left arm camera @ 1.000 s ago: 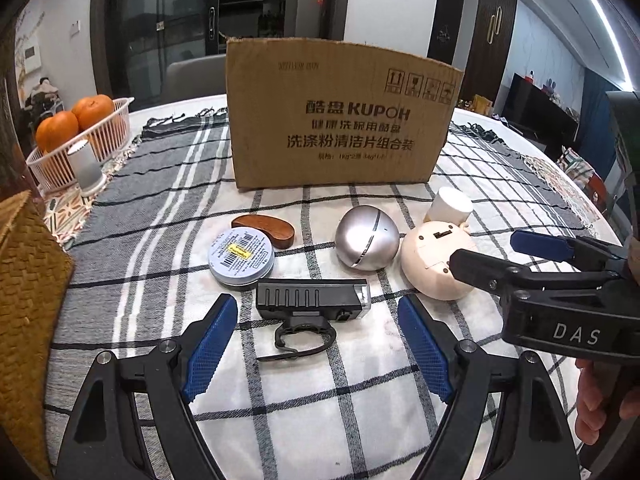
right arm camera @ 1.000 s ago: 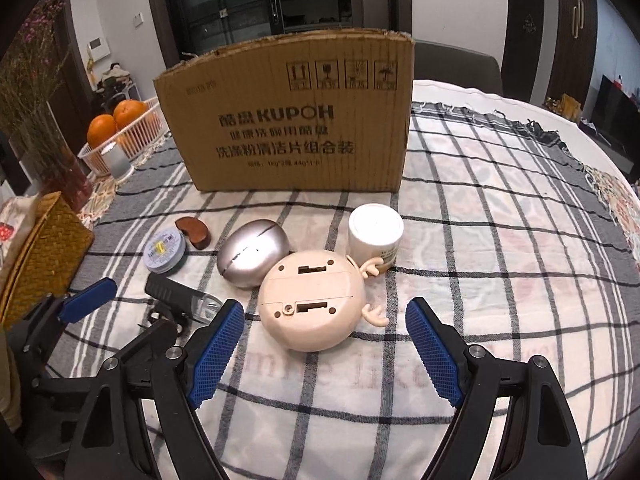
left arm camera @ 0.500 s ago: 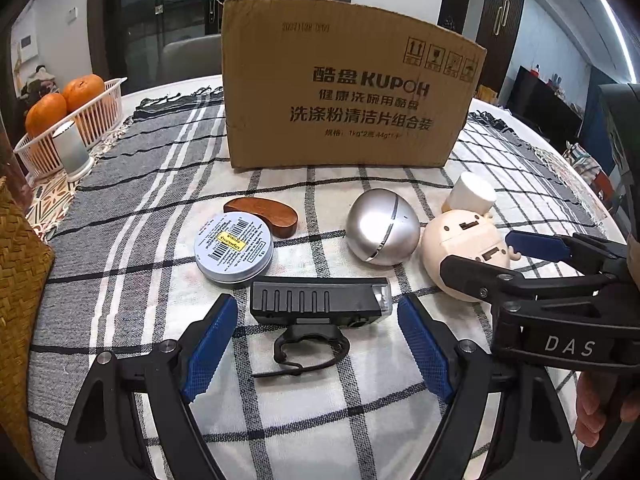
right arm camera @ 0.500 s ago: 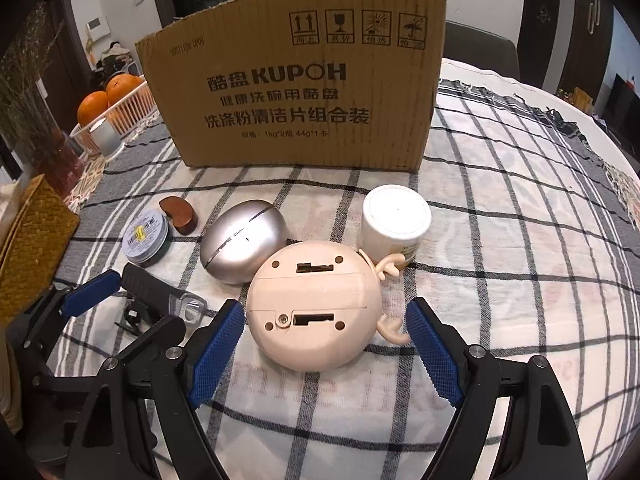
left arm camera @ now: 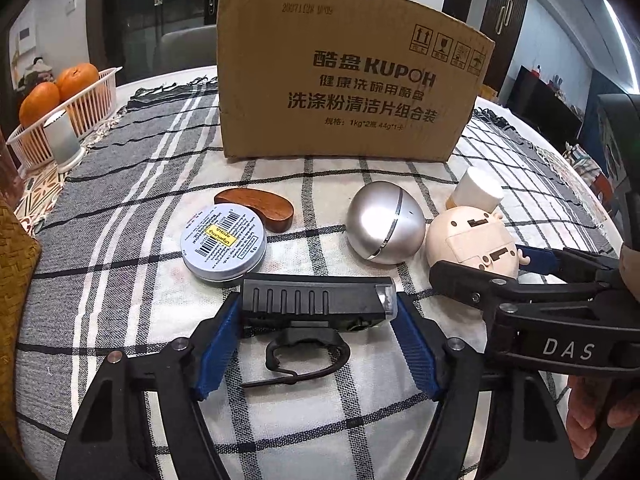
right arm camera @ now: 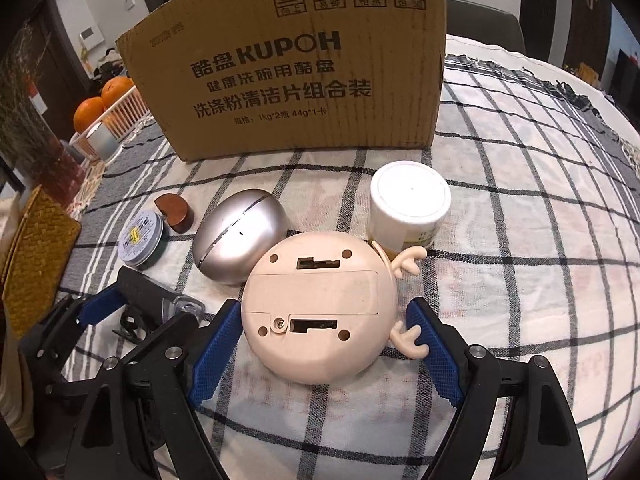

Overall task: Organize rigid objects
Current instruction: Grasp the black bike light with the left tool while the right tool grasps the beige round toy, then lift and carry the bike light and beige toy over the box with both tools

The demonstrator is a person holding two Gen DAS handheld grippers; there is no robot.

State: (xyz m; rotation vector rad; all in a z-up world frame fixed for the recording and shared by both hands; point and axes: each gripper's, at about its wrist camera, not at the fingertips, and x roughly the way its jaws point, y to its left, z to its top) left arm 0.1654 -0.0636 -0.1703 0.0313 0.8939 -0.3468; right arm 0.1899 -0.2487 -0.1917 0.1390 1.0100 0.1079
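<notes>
A black bike light (left arm camera: 316,300) lies crosswise between the blue pads of my left gripper (left arm camera: 318,336). Its jaws are closing, and the pads stand right at the light's two ends without visibly pressing. In the right wrist view a cream round toy (right arm camera: 320,304) lies on the cloth with its flat base facing the camera, between the pads of my right gripper (right arm camera: 324,344). That gripper is open, with a small gap on each side. A silver egg-shaped case (left arm camera: 384,228), a round tin (left arm camera: 224,240), a brown wooden piece (left arm camera: 256,208) and a white-lidded jar (right arm camera: 408,204) lie behind.
A tall cardboard box (left arm camera: 352,80) stands at the back of the checked tablecloth (right arm camera: 520,240). On the left are a white basket (left arm camera: 92,100) with oranges, a small white cup (left arm camera: 60,144) and a wicker box (left arm camera: 16,280). A hand (left arm camera: 592,412) holds the right gripper.
Both grippers have sunk toward the table and moved in on their objects. The left jaws have narrowed around the bike light. The right jaws keep the same width around the toy.
</notes>
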